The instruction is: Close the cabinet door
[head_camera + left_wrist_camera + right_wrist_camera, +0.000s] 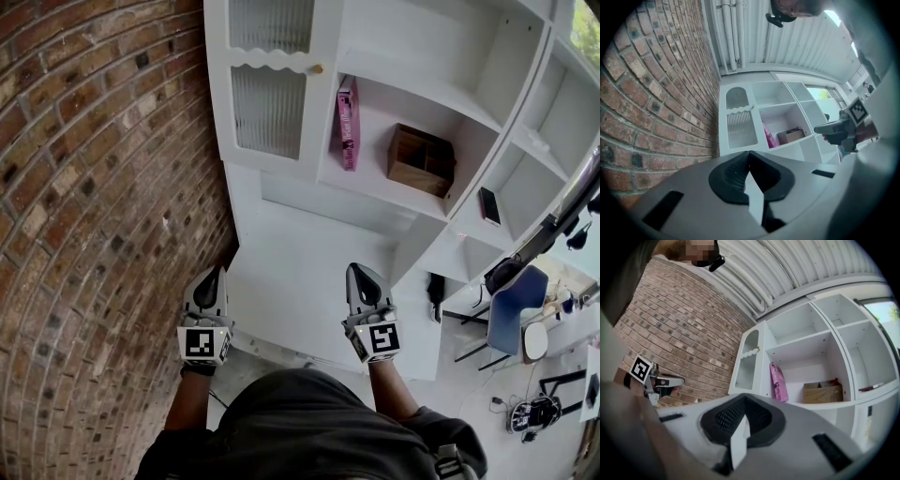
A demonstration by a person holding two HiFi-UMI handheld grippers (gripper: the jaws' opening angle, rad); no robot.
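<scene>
The white cabinet (281,281) stands in front of me. Its door (268,111) has ribbed glass panes and a small round knob (317,68), and it seems to lie flat with the cabinet front beside the open shelves. The same door (740,126) shows in the left gripper view, and the door (747,364) also shows in the right gripper view. My left gripper (214,274) is shut and empty, held short of the cabinet near the wall. My right gripper (359,272) is beside it, also shut with nothing between its pads. Neither one touches the door.
A brick wall (94,187) runs close along the left. On the open shelves stand a pink packet (348,122) and a wooden box (422,159), with a dark flat item (489,204) further right. A blue chair (516,300) and cables lie on the floor at the right.
</scene>
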